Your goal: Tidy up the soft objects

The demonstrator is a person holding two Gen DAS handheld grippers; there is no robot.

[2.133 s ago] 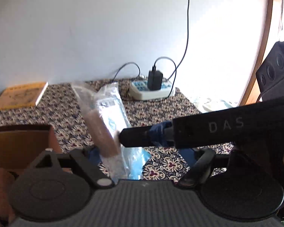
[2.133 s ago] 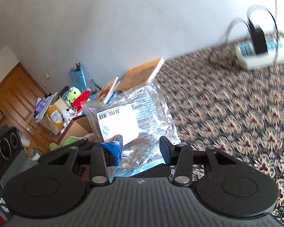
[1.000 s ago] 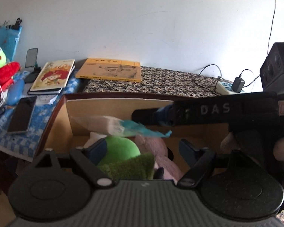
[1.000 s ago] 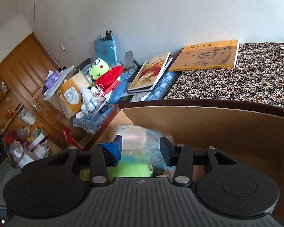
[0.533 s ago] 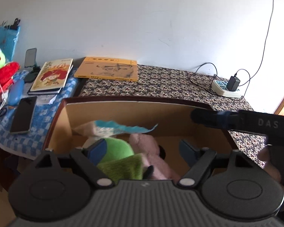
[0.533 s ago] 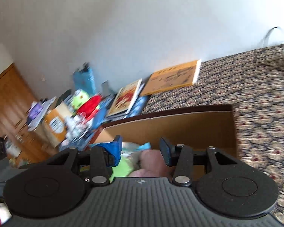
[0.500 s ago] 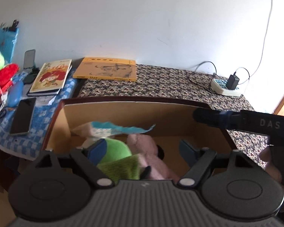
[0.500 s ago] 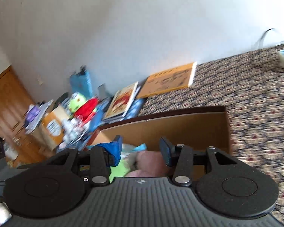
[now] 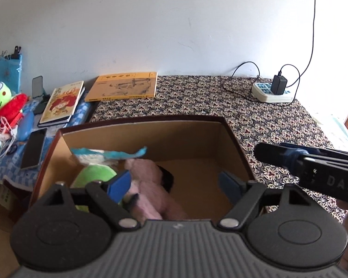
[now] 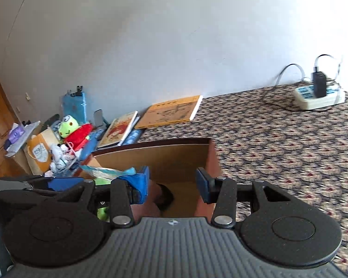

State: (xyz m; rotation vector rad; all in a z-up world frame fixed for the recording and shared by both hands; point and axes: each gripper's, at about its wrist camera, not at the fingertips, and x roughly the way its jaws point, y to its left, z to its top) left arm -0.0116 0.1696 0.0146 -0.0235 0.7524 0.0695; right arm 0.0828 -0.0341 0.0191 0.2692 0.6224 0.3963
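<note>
Bright daylight, perhaps from right; fisheye-bent edges, right view blurred

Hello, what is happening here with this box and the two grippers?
A person is sorting soft things into a cardboard box on the patterned cloth. A plastic packet now lies inside it, on a green plush beside a pink plush. Both the left gripper and the right gripper are open and hold nothing, poised over the box.
</note>
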